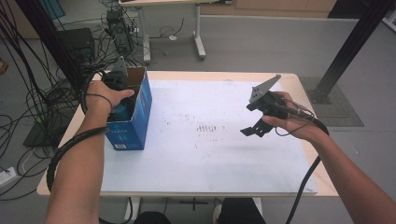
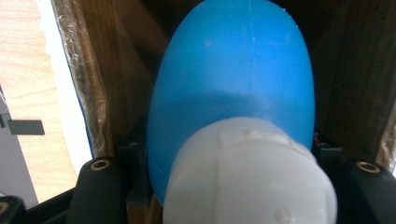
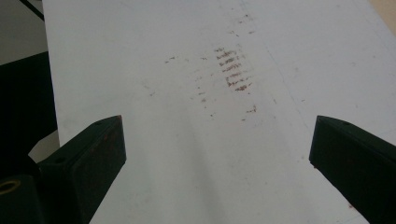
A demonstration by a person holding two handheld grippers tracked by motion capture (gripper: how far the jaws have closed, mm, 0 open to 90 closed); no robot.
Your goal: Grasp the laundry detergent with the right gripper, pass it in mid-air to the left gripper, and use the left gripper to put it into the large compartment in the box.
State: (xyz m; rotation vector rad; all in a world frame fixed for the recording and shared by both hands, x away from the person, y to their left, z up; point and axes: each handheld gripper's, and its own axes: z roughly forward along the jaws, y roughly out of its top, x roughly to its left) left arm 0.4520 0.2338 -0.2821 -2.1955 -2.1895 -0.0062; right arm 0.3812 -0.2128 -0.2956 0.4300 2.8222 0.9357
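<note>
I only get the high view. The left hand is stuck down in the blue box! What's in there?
Observer: A blue bottle with a white cap, seen in the left gripper view.
Operator: Is the gripper grabbing it?
Observer: The bottle sits between the left gripper's jaws; whether they press it, I cannot tell.
Operator: What does the other gripper see?
Observer: The right gripper, jaws wide apart, looks at brown smudges on the white mat.
</note>
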